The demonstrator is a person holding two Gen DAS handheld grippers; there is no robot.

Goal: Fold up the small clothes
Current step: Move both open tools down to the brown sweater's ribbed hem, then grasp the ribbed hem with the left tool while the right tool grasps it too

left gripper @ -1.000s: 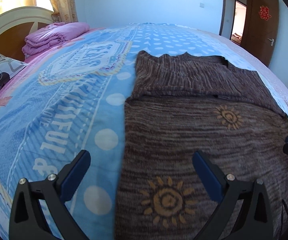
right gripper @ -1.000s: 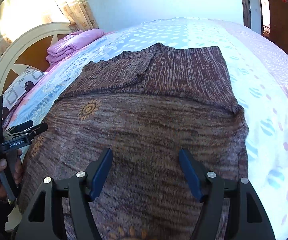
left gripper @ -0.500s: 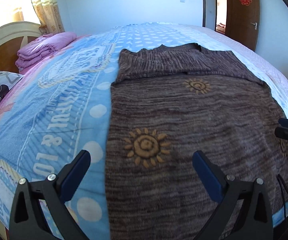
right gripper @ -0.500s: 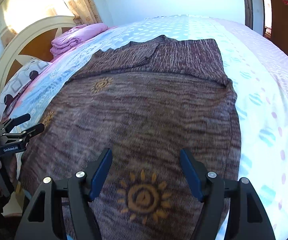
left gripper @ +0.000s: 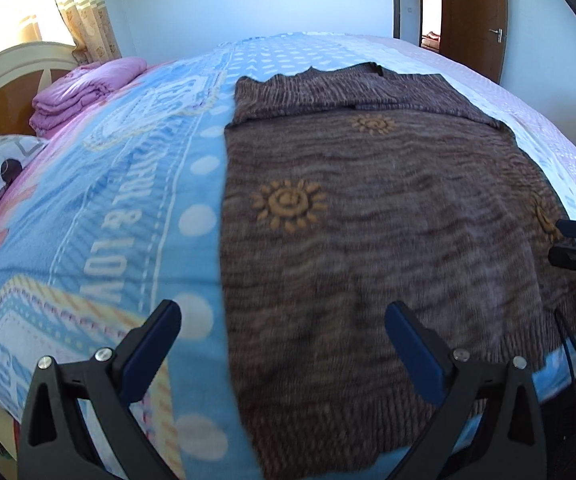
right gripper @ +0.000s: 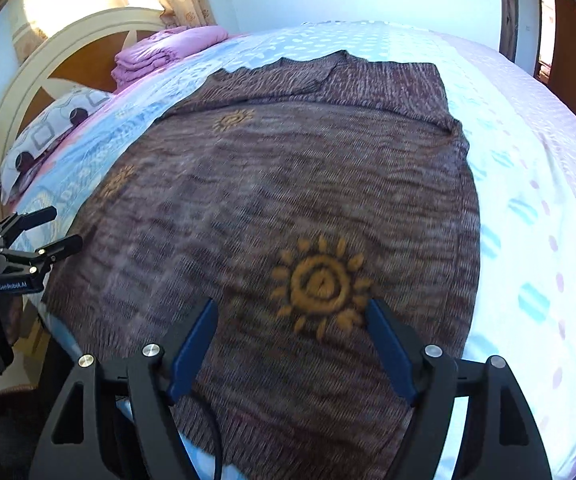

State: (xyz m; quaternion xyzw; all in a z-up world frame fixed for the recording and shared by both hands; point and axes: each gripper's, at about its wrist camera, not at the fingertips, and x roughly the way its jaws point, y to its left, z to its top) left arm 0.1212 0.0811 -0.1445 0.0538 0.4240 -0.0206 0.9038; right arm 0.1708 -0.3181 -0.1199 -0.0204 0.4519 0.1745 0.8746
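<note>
A brown knit sweater (left gripper: 368, 220) with orange sun motifs lies flat on the bed (left gripper: 107, 200), its long axis running away from me, hem nearest. My left gripper (left gripper: 281, 344) hangs with jaws wide apart above the hem's left corner. My right gripper (right gripper: 290, 344) has empty jaws opening over the hem, probably slightly nearer, though blur obscures this.

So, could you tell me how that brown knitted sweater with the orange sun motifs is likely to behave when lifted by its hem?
The brown knitted sweater lies flat, following the bed's curve, so it will probably drape limply. Its thick ribbed knit suggests some weight and sag between the grip points. The coarse texture should resist slipping from the blue pads.
</note>
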